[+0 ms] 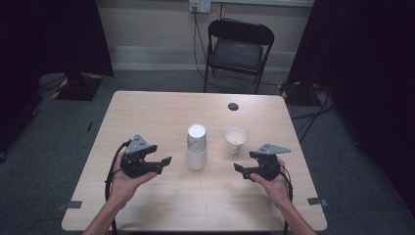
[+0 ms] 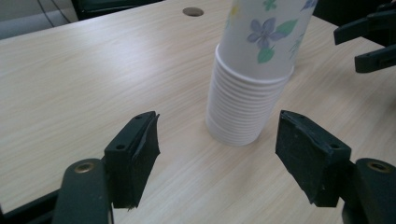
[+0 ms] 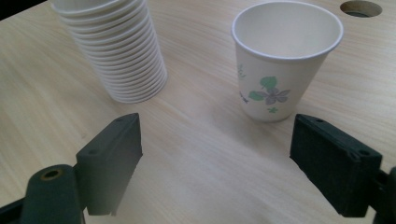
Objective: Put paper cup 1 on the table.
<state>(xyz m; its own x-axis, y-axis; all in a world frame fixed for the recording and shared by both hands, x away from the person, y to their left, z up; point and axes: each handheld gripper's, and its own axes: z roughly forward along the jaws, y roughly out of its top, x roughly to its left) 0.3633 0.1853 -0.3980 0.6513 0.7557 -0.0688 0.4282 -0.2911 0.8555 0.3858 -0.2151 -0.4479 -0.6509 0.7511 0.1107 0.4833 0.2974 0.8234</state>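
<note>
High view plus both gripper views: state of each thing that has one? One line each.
Cup stack: upside down, nested, standing on the table.
Single cup: upright, mouth up, looks empty, standing apart from the stack.
Left gripper: open, holding nothing, jaws towards the stack.
Right gripper: open, holding nothing, short of the single cup.
Folding chair: unfolded, unoccupied, beyond the table.
</note>
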